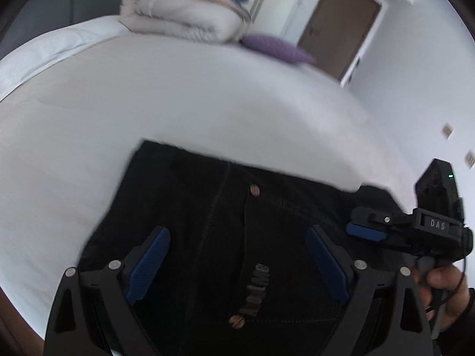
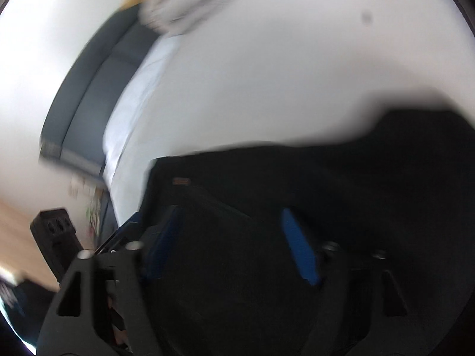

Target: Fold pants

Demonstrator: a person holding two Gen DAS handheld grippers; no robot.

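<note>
**Black pants on bed, both tools hovering over them**

Black pants [image 1: 237, 237] lie flat on the white bed [image 1: 178, 103], waistband end w/ copper buttons facing up. Left tool [image 1: 237, 267] sits just above the pants, blue pads spread wide, nothing pinched. Right tool [image 1: 365, 231] is at the pants' right edge; from its own cam its pads are also spread apart over dark fabric, pic blurry. Beyond the pants, far side of bed: folded beige blanket [image 1: 181, 14] w/ a purple pillow [image 1: 276, 47] just beside it. Brown door [image 1: 338, 23] further back.
</note>
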